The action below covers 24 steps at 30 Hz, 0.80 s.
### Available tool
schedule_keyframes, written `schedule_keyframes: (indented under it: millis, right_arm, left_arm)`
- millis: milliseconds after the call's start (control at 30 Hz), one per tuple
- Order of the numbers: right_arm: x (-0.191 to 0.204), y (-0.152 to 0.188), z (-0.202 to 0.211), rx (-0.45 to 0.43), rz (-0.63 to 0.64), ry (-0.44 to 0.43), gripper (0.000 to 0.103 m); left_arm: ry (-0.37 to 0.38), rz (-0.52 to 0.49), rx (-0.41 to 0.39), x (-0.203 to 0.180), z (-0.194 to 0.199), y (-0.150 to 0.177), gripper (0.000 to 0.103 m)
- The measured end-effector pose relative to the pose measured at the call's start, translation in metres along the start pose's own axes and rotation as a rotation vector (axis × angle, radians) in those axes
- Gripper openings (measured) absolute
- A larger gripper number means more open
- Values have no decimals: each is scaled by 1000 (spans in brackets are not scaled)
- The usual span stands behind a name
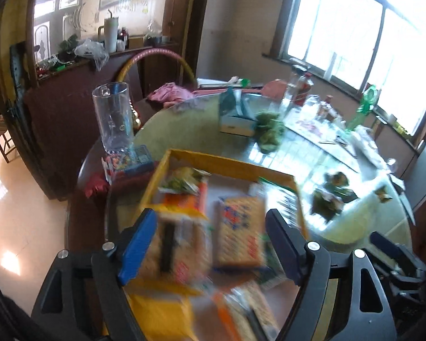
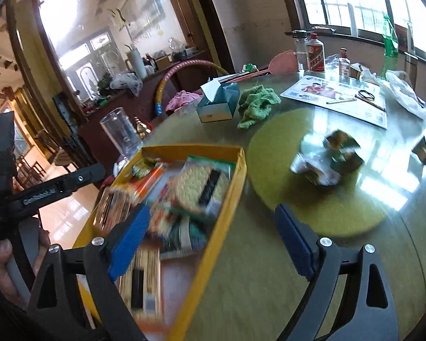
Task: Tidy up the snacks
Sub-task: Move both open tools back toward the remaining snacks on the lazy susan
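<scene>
Both tongs, left [image 1: 210, 244] and right [image 2: 213, 241], are wide and empty above the yellow box [image 2: 230, 199], probably to collect the loose snack packets [image 2: 329, 159] far right on the counter [image 2: 255, 270].

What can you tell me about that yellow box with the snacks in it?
The yellow box is a shallow, open-topped rectangular tray, cardboard by the look of it, lying flat near the glass-topped table's edge. Cracker packets and other wrapped snacks lie loosely piled inside. Both claws, left and right, hover open above it, holding nothing.
</scene>
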State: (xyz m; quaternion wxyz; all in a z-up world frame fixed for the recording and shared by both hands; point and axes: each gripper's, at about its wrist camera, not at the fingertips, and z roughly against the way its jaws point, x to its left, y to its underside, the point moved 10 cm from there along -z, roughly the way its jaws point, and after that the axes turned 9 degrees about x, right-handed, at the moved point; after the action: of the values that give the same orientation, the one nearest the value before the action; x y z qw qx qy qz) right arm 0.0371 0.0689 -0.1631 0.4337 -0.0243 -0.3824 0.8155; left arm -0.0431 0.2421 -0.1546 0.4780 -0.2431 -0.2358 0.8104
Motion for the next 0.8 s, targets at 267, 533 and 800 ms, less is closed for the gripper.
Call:
schedule_keyframes:
  millis: [267, 533, 800]
  right_arm:
    - [-45, 50, 42, -11, -77, -57, 90]
    - [-120, 68, 78, -58, -224, -32, 90]
    - [-179, 26, 84, -99, -265, -21, 90]
  left_arm:
    - [100, -83, 55, -83, 7, 42, 79]
    - [172, -134, 152, -152, -10, 62, 79]
    - [209, -70, 236, -188, -45, 60, 79]
